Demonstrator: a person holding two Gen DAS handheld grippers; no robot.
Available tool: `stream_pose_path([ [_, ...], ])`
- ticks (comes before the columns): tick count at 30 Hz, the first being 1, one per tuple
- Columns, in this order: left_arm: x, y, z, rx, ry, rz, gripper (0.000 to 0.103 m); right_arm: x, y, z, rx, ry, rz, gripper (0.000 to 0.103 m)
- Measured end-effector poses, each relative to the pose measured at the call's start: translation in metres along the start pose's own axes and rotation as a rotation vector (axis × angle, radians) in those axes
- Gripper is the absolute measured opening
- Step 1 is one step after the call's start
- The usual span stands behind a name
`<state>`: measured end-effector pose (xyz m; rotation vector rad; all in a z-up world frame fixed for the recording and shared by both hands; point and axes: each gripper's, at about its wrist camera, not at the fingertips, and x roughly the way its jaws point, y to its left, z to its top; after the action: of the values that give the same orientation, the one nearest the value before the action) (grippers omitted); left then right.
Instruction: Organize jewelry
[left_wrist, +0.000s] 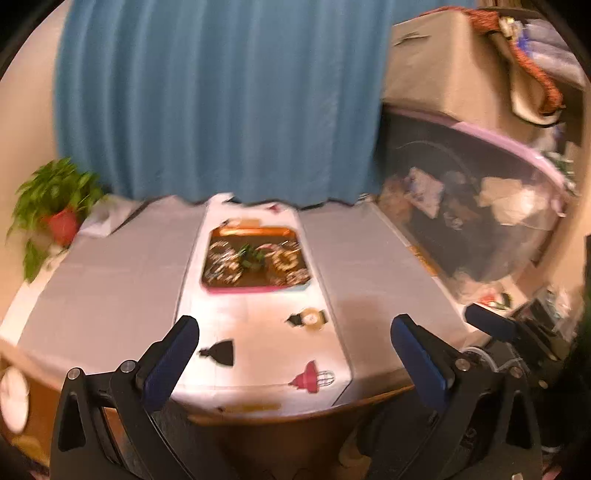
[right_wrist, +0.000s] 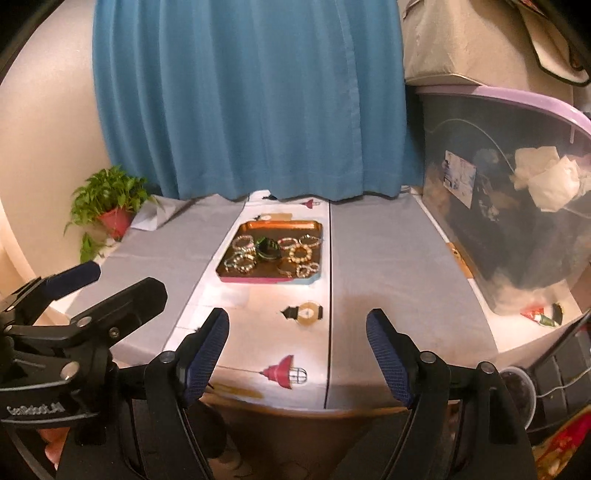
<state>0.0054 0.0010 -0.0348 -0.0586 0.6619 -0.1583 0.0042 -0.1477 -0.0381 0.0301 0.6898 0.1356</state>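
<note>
Bracelets (right_wrist: 273, 254) in tray (right_wrist: 271, 280), left claw (left_wrist: 295, 354), right claw (right_wrist: 297, 352) both wide open, empty

A blue curtain (right_wrist: 251, 99) hangs behind the table (right_wrist: 399, 258), which is covered in grey cloth with a white printed runner (right_wrist: 266, 332) down its middle. Far left of the jaws, a potted plant (right_wrist: 110, 206) sits against a cream wall (right_wrist: 44, 147). Right, a clear storage bin (right_wrist: 517, 206) with a lilac lid.

Warm dim indoor light, strong fisheye bending at edges (black corners), left wrist view motion-blurred, right sharper
</note>
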Motion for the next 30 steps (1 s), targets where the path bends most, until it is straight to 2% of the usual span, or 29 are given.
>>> stream_pose_path([
  [2, 0.006, -0.005, -0.008, -0.02, 0.014, 0.036, 0.103, 0.007, -0.004, -0.005, 0.0, 0.013, 0.0, 0.077],
  [5, 0.017, -0.01, -0.017, -0.04, 0.048, 0.028, 0.103, 0.021, -0.014, -0.012, 0.007, 0.053, 0.049, 0.077],
  [12, 0.03, -0.04, -0.028, 0.061, 0.065, 0.097, 0.103, 0.039, -0.041, -0.034, 0.04, 0.074, 0.07, 0.077],
  [17, 0.033, -0.064, -0.034, 0.11, 0.048, 0.125, 0.103, 0.043, -0.065, -0.048, 0.062, 0.087, 0.086, 0.077],
  [30, 0.04, -0.078, -0.034, 0.077, 0.099, 0.112, 0.103, 0.04, -0.088, -0.052, 0.107, 0.082, 0.09, 0.077],
])
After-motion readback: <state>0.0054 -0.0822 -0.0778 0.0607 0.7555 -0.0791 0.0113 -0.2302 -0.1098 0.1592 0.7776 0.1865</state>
